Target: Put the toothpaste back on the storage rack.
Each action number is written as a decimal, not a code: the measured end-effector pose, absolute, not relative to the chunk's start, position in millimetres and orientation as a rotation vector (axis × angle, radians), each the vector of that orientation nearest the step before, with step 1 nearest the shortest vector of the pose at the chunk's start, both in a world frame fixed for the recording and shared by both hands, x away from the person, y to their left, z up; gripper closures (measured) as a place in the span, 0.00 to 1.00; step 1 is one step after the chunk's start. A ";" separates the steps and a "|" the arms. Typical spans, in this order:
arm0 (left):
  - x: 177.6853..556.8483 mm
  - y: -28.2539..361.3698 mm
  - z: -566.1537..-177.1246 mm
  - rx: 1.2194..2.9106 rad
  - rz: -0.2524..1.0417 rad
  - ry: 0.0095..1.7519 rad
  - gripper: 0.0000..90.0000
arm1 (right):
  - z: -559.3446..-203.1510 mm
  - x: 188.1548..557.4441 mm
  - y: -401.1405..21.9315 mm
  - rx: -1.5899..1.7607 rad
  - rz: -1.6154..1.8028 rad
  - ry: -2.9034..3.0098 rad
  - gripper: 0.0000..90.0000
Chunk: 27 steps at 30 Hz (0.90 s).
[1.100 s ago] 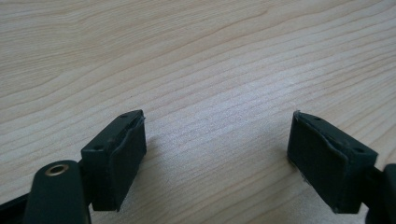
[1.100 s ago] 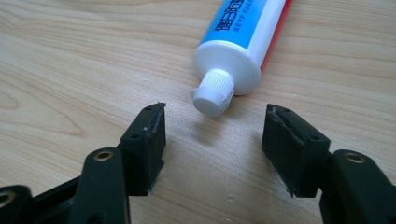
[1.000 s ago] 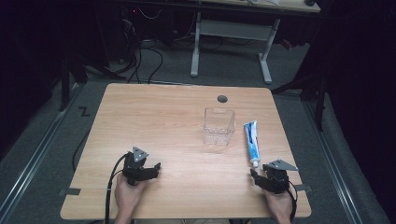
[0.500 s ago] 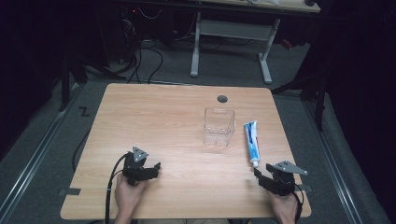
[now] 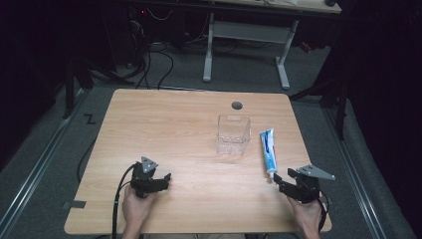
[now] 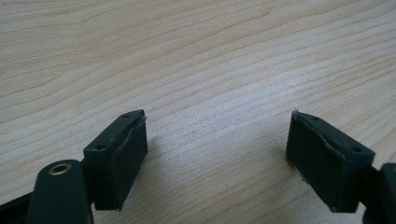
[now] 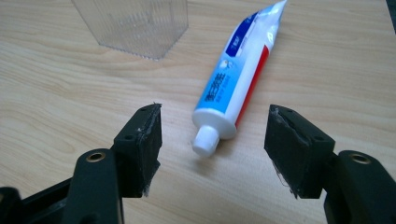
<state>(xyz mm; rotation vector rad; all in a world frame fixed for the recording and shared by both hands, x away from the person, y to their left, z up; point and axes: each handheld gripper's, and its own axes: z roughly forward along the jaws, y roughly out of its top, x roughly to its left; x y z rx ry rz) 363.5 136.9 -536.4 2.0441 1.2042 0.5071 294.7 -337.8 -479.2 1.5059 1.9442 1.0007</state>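
Table (image 5: pixel 164 129): toothpaste (image 7: pixel 240 70) cap faces right tongs (image 7: pixel 212 151) (agape).

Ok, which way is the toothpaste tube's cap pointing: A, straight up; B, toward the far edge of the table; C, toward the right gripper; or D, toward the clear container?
C: the toothpaste tube lies flat with its white cap aimed between the open jaws of the right gripper.

A white, blue and red toothpaste tube (image 7: pixel 238 77) lies flat on the worktop (image 5: pixel 164 129), white cap toward the person, just right of an upright clear plastic container (image 5: pixel 233 134).
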 end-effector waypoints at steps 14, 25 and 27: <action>363.4 136.8 -536.4 2.043 0.508 1.206 0.23 | -462.2 320.6 -330.1 1.478 1.037 1.977 0.44; 363.4 136.7 -536.4 2.043 0.509 1.207 0.23 | -459.8 338.3 -326.4 1.472 1.002 2.058 0.48; 363.4 136.7 -536.4 2.043 0.509 1.207 0.23 | -460.3 343.7 -325.0 1.469 0.986 2.071 0.48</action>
